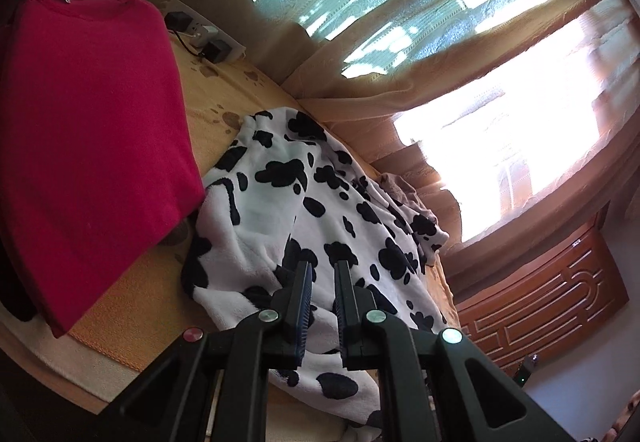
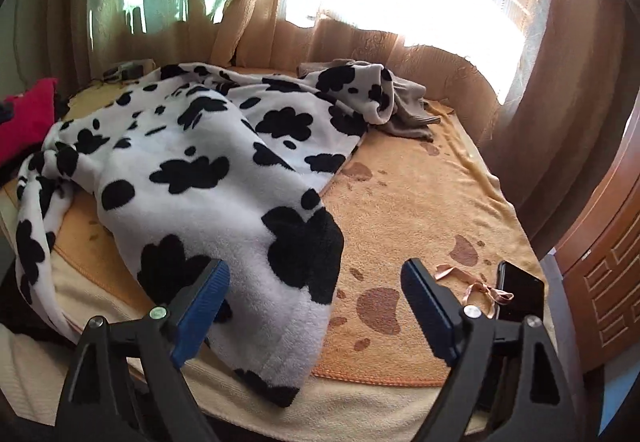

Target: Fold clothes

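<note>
Fleecy white fabric with black cow patches, a rumpled garment (image 2: 208, 169), sprawls across an orange blanket (image 2: 420, 209) printed with brown paw marks, its near hem draping over the front edge of the bed. The right gripper (image 2: 316, 284) hovers just above that hem with its blue-padded fingers (image 2: 200, 306) spread wide and nothing between them. The left gripper (image 1: 322, 282) points at the same garment from the other side, its jaws drawn close with only a narrow gap; whether any cloth is pinched there I cannot tell. A folded red garment (image 1: 92, 129) lies beside the cow-print one. A grey cloth (image 2: 408, 101) sits crumpled at the far end, near the curtains (image 2: 248, 1). A dark phone (image 2: 520, 294) and a pink ribbon (image 2: 468, 282) rest on the blanket's right corner.
</note>
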{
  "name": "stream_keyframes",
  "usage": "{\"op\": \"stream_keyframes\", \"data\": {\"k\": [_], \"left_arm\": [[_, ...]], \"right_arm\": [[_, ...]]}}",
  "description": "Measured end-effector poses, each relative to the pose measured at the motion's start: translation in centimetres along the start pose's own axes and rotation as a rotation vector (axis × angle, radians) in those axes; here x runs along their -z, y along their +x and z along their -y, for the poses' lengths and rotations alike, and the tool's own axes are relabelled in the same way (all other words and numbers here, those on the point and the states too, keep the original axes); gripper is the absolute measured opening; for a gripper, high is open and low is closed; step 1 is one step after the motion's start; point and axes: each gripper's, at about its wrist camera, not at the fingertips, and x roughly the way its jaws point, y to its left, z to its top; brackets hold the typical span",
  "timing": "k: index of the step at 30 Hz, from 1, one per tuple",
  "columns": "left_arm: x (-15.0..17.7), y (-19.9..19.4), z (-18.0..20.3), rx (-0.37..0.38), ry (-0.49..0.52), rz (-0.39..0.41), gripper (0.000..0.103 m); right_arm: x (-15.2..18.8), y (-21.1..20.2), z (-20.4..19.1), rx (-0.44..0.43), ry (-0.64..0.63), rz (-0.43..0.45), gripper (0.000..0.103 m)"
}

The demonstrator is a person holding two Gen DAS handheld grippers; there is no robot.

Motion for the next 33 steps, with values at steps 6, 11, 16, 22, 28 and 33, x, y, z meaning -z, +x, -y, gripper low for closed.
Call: {"op": "stream_keyframes", "data": {"k": [6, 11, 16, 22, 28, 33], "left_arm": [[2.5, 1.6, -1.4, 0.025, -0.071, -0.072, 0.013], [3.7, 1.6, -3.2, 0.025, -0.133, -0.073, 0.013], [3.7, 0.7, -3.2, 0.047, -0.129, -0.042, 0.013], [1.7, -0.2, -1.2, 0.072, -0.069, 0.013, 0.013], [0.7, 4.0, 2.6, 0.109, 0.039, -0.017, 0.013], [2.1, 11.9, 4.0, 0.101, 0.056, -0.212, 0.013]], "right_arm": [[-1.0, -2.5, -8.0, -0.606, 0.004, 0.114, 0.090], [2.1, -0.3, -23.0, -0.746, -0.333, -0.078, 0.090], [3.2, 3.3, -28.8, -0.735, -0.449, -0.222, 0.032], [2.8, 0.3, -31.7, -1.189, -0.429, -0.300, 0.017], [4.5, -0.5, -35.1, -1.271, -0.521, -0.365, 0.032], [3.4, -1.1, -30.6, -1.141, -0.504, -0.223, 0.090]]}}
